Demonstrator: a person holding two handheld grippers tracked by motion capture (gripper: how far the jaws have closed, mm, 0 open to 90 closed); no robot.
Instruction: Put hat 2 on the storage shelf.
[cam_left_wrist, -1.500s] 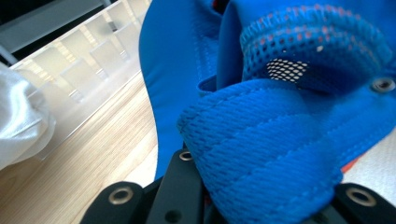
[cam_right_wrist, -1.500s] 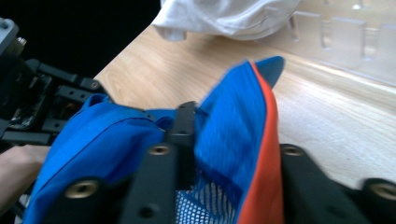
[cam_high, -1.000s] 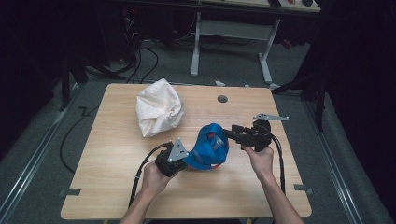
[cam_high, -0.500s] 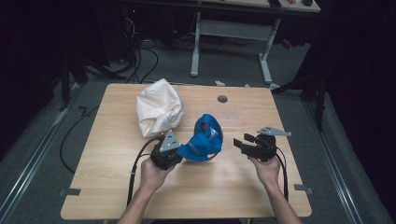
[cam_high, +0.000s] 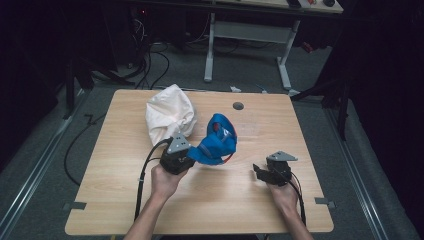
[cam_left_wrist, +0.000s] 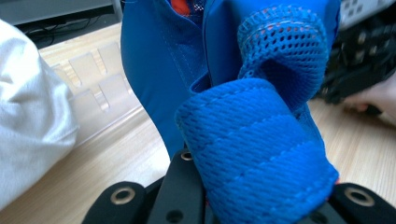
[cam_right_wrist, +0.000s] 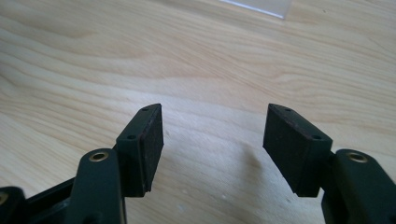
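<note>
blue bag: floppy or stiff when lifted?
Likely floppy: the blue bag droops and folds from the left tongs. Probably light, since one pinch carries it. The mesh strap looks grippy, so slipping seems unlikely.

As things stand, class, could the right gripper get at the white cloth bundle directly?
Probably not directly: the right gripper, jaws open and empty, sits low at the table's right, while the blue garment held up by the left gripper hangs between it and the white cloth bundle.

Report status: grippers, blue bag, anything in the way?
Left gripper shut on blue bag, lifted. Right gripper open, empty, low over table. White bag beside, behind.
</note>
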